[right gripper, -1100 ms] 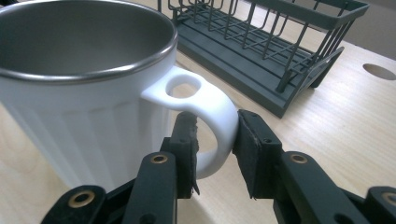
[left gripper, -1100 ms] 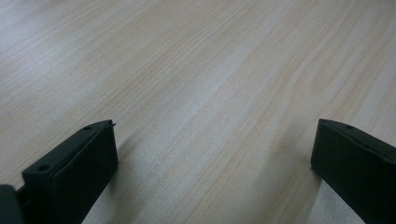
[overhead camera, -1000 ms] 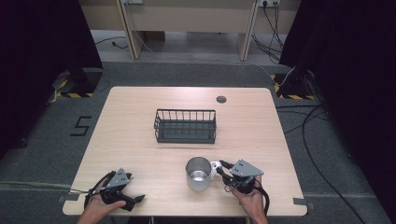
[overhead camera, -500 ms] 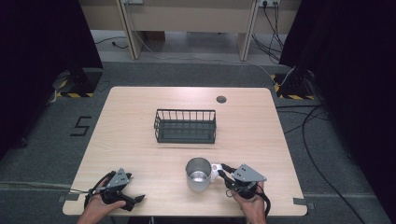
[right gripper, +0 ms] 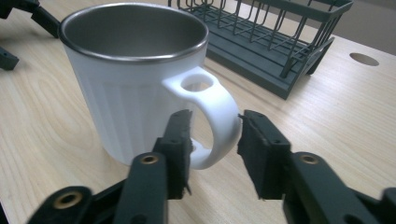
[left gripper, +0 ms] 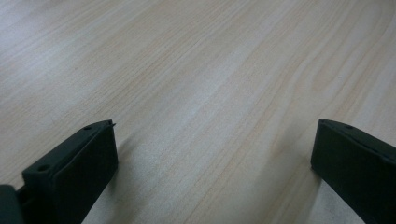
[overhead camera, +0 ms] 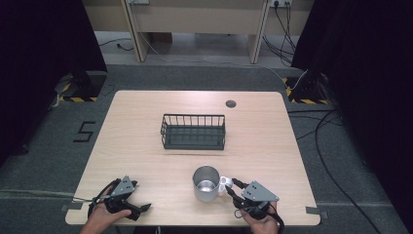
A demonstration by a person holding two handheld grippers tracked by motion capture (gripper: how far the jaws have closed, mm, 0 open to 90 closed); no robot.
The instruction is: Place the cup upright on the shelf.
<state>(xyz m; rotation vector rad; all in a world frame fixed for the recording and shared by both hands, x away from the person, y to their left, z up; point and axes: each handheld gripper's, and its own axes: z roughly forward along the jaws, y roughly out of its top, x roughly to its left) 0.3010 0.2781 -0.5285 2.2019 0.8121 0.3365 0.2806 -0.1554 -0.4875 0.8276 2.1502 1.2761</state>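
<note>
A white mug (overhead camera: 206,184) with a steel lining stands upright near the table's front edge, its handle (right gripper: 219,116) turned toward the right gripper. My right gripper (overhead camera: 231,187) is open just a little, one jaw on each side of the handle. The right jaw sits against the handle, and a thin gap shows at the left one. In the right gripper view the mug (right gripper: 135,84) is close up, with the right gripper (right gripper: 215,126) low on the handle. My left gripper (overhead camera: 143,208) rests wide open at the front left, and the left gripper (left gripper: 215,140) has bare wood between its jaws.
A dark wire basket (overhead camera: 193,131) sits empty in the middle of the wooden table (overhead camera: 136,146), behind the mug; the basket (right gripper: 280,42) also appears beyond it. A round cable hole (overhead camera: 231,103) lies at the back right. Dark floor and cables surround the table.
The right gripper has drawn slightly back toward the front edge. The mug and the left gripper have stayed put.
</note>
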